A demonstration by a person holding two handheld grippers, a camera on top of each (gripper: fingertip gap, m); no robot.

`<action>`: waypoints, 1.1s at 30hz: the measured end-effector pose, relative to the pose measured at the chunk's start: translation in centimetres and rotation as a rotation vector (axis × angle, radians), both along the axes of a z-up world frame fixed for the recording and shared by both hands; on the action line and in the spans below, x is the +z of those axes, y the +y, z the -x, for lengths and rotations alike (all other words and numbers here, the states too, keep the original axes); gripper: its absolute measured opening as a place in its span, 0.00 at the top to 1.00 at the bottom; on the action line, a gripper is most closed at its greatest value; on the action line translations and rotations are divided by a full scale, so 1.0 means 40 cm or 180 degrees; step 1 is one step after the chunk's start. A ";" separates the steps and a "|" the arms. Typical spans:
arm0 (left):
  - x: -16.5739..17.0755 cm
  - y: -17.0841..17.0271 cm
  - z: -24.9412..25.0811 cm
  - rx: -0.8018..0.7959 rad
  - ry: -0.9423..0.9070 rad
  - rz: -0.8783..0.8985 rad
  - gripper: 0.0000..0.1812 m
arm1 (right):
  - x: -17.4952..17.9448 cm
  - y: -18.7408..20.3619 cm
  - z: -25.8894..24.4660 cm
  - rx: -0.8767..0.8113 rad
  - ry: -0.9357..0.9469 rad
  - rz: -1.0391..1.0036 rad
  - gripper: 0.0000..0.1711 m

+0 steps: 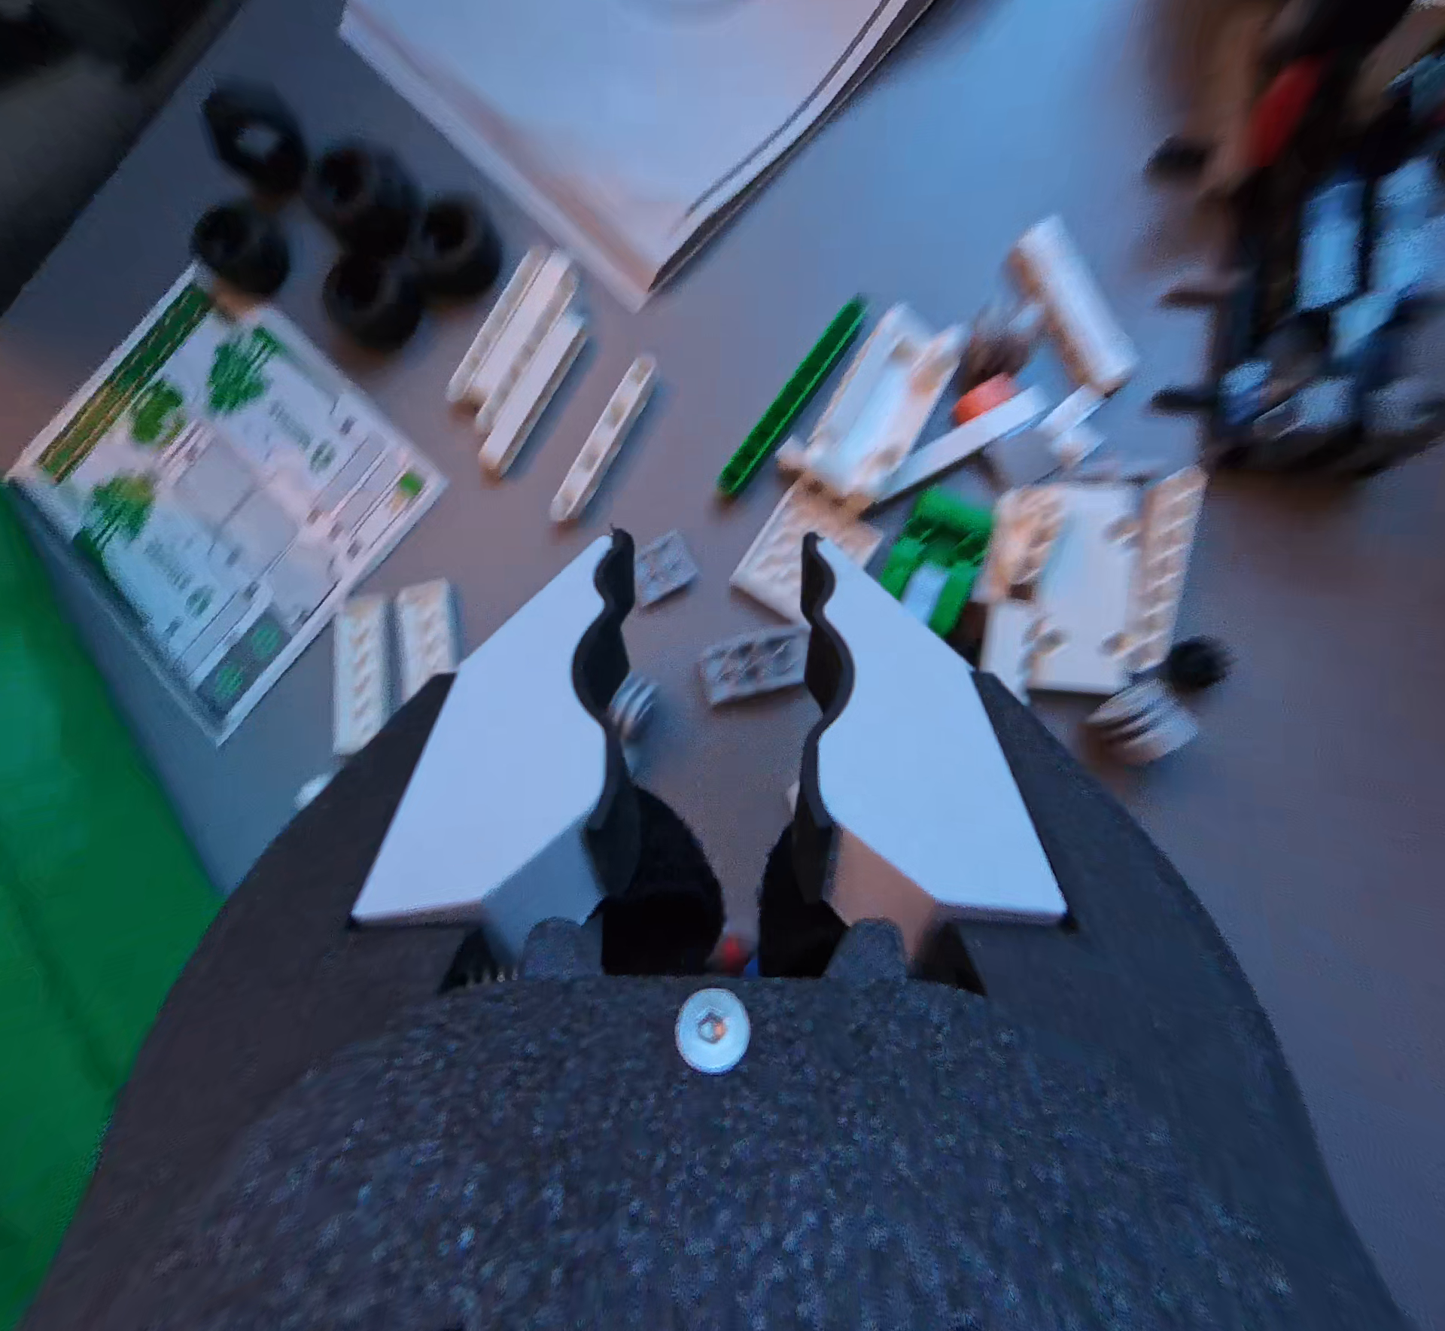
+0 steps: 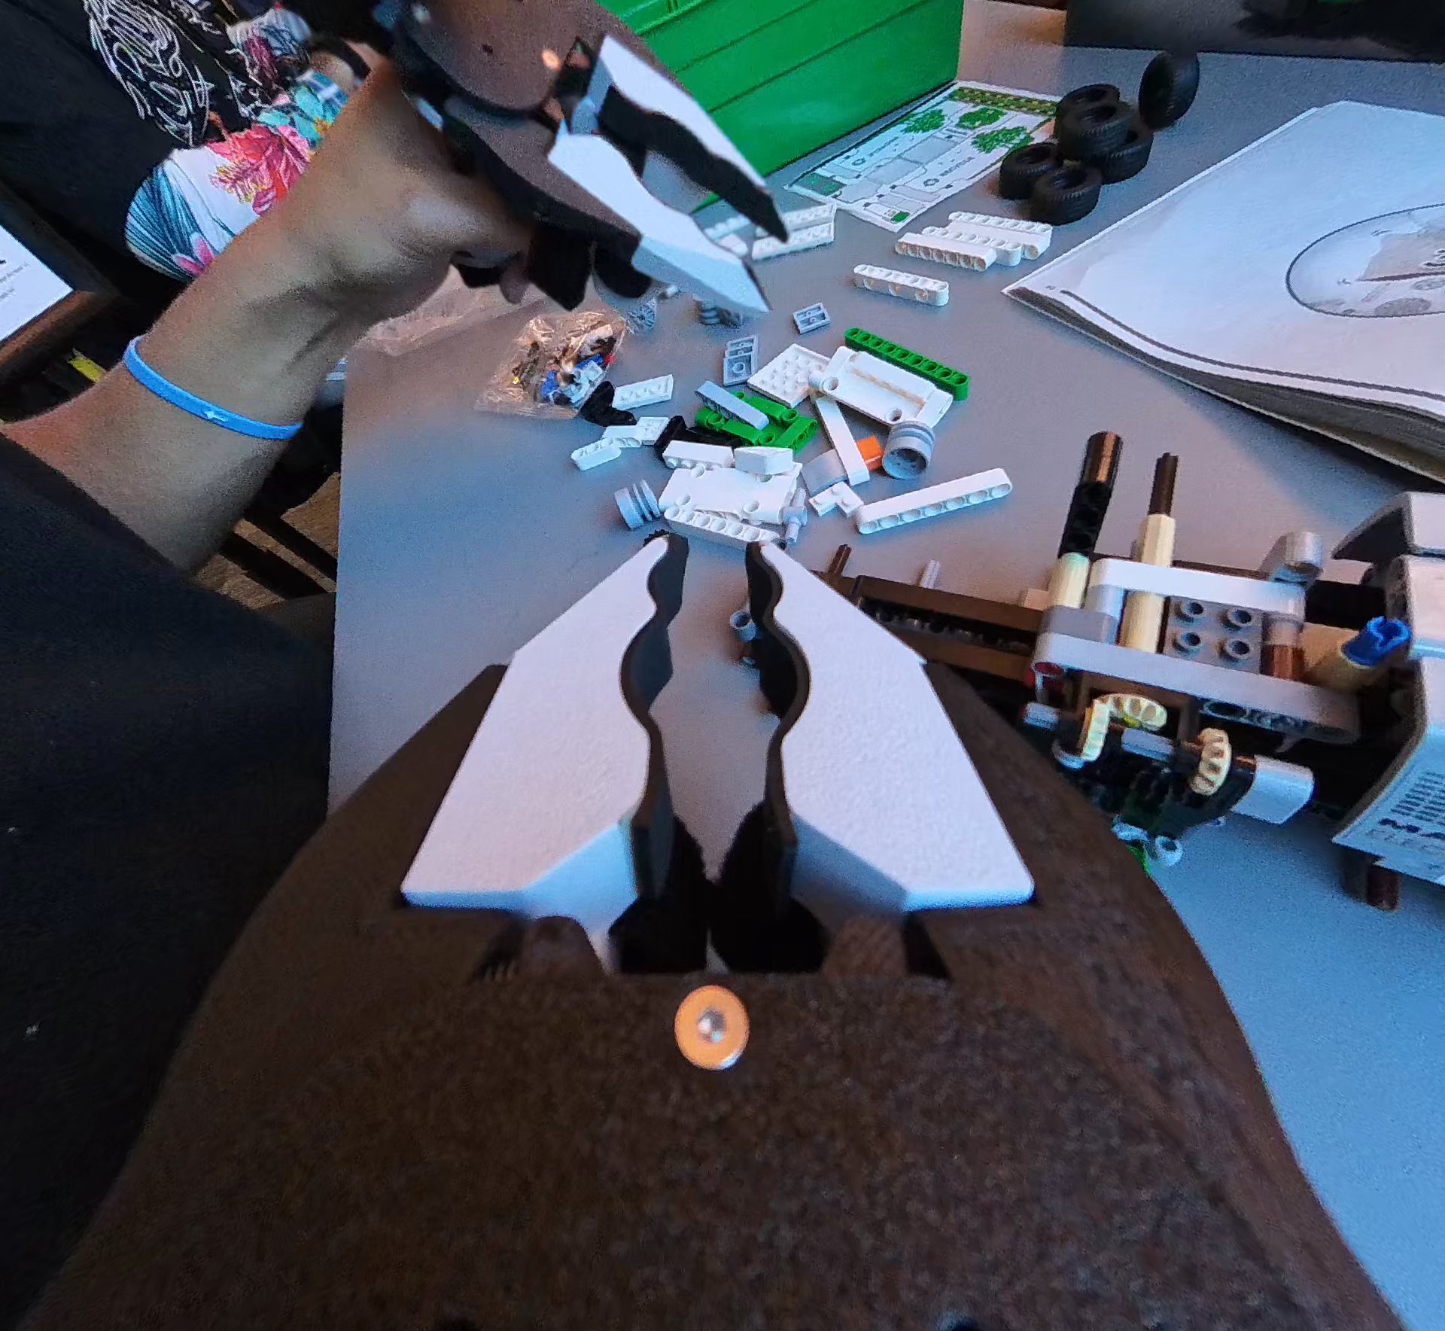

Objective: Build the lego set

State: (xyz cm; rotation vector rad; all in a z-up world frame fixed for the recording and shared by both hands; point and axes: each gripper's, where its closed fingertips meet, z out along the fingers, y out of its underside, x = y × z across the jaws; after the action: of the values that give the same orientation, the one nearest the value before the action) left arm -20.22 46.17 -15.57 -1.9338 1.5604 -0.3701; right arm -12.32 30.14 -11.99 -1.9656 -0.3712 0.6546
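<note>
- Grey tabletop (image 2: 469, 550) carried the scattered lego pieces (image 2: 743, 449), mostly white and green.
- The left gripper (image 2: 762, 269) hung above that heap, jaws apart, empty.
- The right gripper (image 2: 715, 550) hovered near the half-built model (image 2: 1188, 636), jaws apart, holding nothing.
- Black tyres (image 2: 1087, 144) sat beside the manual (image 2: 1251, 292).

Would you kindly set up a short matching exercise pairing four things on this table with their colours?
Things:
1. tyres
2. bin
3. long studded beam
4. wristband

Colours:
A. white
B. blue
C. black
D. green

Pairs: 1-C, 2-D, 3-A, 4-B
</note>
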 end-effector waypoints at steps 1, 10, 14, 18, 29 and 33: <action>0.015 -0.026 -0.039 -0.0111 -0.0139 0.0096 0.77 | 0.000 -0.002 0.000 -0.0002 0.0008 0.0001 0.91; -0.054 -0.165 -0.230 -0.0532 -0.0065 0.0274 0.85 | -0.001 -0.034 -0.024 -0.0078 -0.0011 -0.0023 0.91; -0.064 -0.157 -0.225 -0.0439 0.0015 0.0197 0.93 | 0.000 -0.050 -0.044 -0.0127 -0.0022 -0.0033 0.91; -0.020 -0.151 -0.205 -0.0383 -0.0159 0.0197 0.93 | 0.010 -0.057 -0.052 -0.0131 0.0058 -0.0075 0.91; -0.041 0.104 0.053 0.0317 0.0399 0.0223 0.93 | 0.016 -0.065 -0.034 -0.0006 0.0059 -0.0144 0.91; -0.064 0.106 0.057 0.0221 0.0498 0.0266 0.93 | 0.020 -0.070 -0.044 -0.0065 0.0063 -0.0157 0.91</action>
State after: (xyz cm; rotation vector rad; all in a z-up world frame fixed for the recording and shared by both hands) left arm -22.50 50.40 -18.11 -2.1194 1.5929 -0.2638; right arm -10.57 27.33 -11.20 -1.9124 -0.3517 0.6457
